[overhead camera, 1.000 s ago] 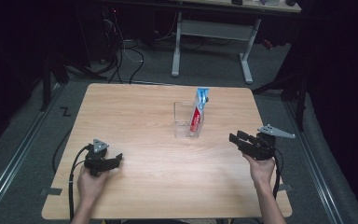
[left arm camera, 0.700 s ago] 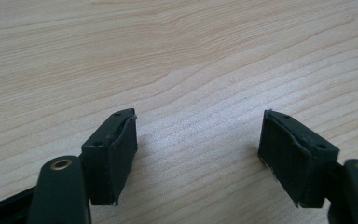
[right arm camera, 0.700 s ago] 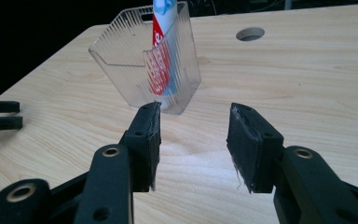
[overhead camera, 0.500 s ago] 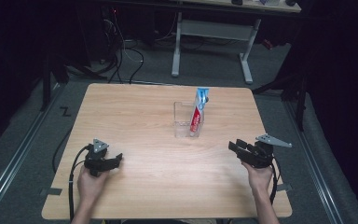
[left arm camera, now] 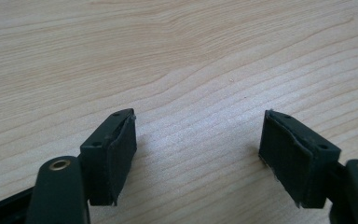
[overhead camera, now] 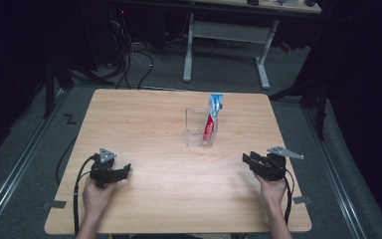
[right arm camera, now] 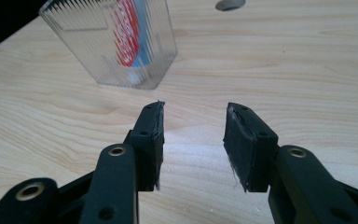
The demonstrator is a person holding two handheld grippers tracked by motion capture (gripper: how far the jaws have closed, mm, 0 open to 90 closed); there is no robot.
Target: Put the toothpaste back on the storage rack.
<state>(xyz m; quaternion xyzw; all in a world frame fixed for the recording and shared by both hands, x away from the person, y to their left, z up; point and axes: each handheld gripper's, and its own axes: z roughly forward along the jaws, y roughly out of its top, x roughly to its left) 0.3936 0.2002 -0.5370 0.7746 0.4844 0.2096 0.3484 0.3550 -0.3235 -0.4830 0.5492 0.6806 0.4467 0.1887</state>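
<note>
Your right gripper [overhead camera: 252,162] sits at the lower right of the high view, low over the table [overhead camera: 144,114]; its jaws have just been closing, nothing between them. Left gripper [overhead camera: 122,172], lower left: jaws released, spread wide, empty. The toothpaste tube [overhead camera: 211,119] stands in the clear holder [overhead camera: 195,134] at centre, well apart from both.
</note>
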